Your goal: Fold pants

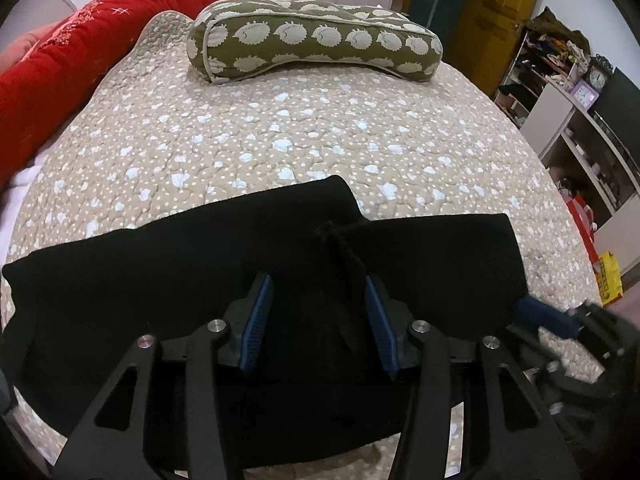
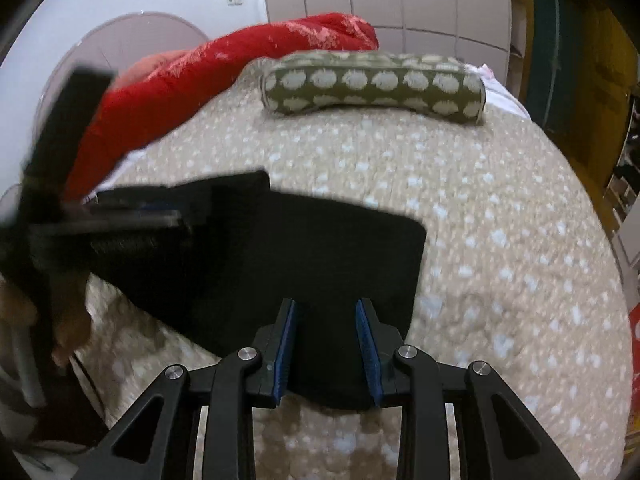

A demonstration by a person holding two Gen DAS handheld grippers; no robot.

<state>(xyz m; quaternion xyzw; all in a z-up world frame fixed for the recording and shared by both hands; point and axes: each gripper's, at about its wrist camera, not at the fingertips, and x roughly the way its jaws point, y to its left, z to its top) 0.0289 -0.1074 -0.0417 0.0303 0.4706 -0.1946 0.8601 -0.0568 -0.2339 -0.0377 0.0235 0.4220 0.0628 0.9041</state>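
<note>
Left wrist view: the black pants (image 1: pixel 224 272) are seen spread across the near part of a bed covered by a beige quilt (image 1: pixel 280 132) with pale blue and white spots. The cloth is laid flat and wide, from the left edge of the bed to the right, with a small raised fold near its middle. The left gripper (image 1: pixel 320 320) is held above the pants, and its jaws are parted; between the blue pads (image 1: pixel 260 320) only the flat cloth below is seen, and nothing is clamped. At the right edge of the view, the right gripper (image 1: pixel 560 324) is partly seen near the right end of the pants, somewhat blurred. At the far end of the bed an olive pillow (image 1: pixel 316 46) with pale round figures is placed, and a red blanket (image 1: pixel 100 44) is piled along the left side. A shelf (image 1: pixel 568 120) with many small things is seen at the right.

Right wrist view: the picture is blurred. The right gripper (image 2: pixel 328 340) is held over the near edge of the pants (image 2: pixel 320 252), with its jaws apart and no cloth caught between them. The left gripper (image 2: pixel 132 220) is seen at the left, dark and blurred, over the pants; whether it is open cannot be told from this view. The pillow (image 2: pixel 374 82) and the blanket (image 2: pixel 192 80) are seen behind, on the quilt (image 2: pixel 500 220).
</note>
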